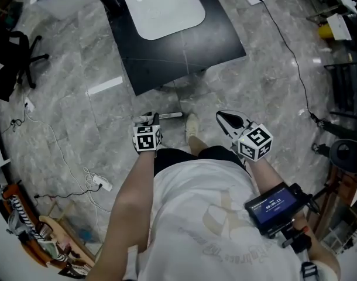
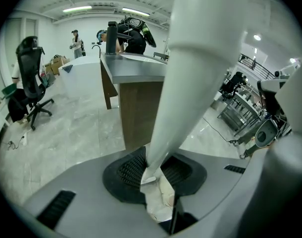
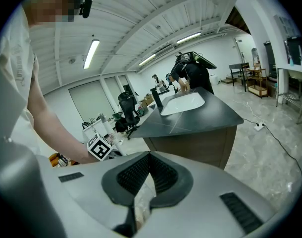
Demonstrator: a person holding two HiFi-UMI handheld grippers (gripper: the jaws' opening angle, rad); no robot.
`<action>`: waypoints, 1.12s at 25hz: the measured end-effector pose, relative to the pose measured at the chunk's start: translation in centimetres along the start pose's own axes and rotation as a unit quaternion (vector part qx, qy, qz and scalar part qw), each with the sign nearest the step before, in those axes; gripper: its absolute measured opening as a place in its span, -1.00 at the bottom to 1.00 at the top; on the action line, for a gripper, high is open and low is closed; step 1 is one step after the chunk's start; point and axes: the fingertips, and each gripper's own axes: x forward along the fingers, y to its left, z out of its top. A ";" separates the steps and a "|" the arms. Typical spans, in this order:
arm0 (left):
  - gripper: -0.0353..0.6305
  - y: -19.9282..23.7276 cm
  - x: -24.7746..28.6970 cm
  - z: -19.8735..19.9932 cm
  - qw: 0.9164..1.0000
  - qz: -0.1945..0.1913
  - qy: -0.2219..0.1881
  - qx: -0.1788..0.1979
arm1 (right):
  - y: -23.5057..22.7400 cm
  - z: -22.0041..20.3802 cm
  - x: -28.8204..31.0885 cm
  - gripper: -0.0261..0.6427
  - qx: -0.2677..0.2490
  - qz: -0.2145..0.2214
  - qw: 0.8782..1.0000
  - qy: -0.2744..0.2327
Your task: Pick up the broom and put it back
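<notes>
Person stands on grey marble floor (image 1: 79, 116), just short of the dark counter (image 1: 225, 40) w/ a white sink (image 1: 164, 4) set in it. Both arms are held low in front of the body, elbows bent, forearms reaching fwd & down.

Left gripper (image 1: 149, 120): bare forearm runs straight out from the torso, wrist tipped down, marker cube facing up. Jaws are partway closed & clamped on the broom (image 2: 200, 58). Its white handle sits between the pads & rises thick past the camera, slanting up to the right. So the broom's in the left gripper, off to the person's left front, near the counter's front edge. Brush end can't be seen in any view.

Right gripper (image 1: 225, 118): forearm comes in from the right w/ a small screen unit (image 1: 272, 206) strapped on it, wrist angled inward so the gripper points across toward the left one & the counter. Jaws are together at the tips, nothing in them. The two grippers are near each other but apart, w/ a pale shoe (image 1: 192, 126) on the floor between them.

Bkgd: black office chair (image 2: 29, 68) well off to the left; a few ppl at the counter's far end.
</notes>
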 end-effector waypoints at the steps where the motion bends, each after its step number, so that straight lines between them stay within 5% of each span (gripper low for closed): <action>1: -0.61 0.2 0.3 0.4 1.000 0.000 -0.003 0.000 | -0.1 0.0 0.0 -0.87 0.000 -0.001 1.000 0.000; 28: -0.58 2.9 4.2 5.2 0.994 0.025 -0.050 -0.096 | -4.6 -0.3 -1.7 -0.87 0.003 -0.019 1.000 0.014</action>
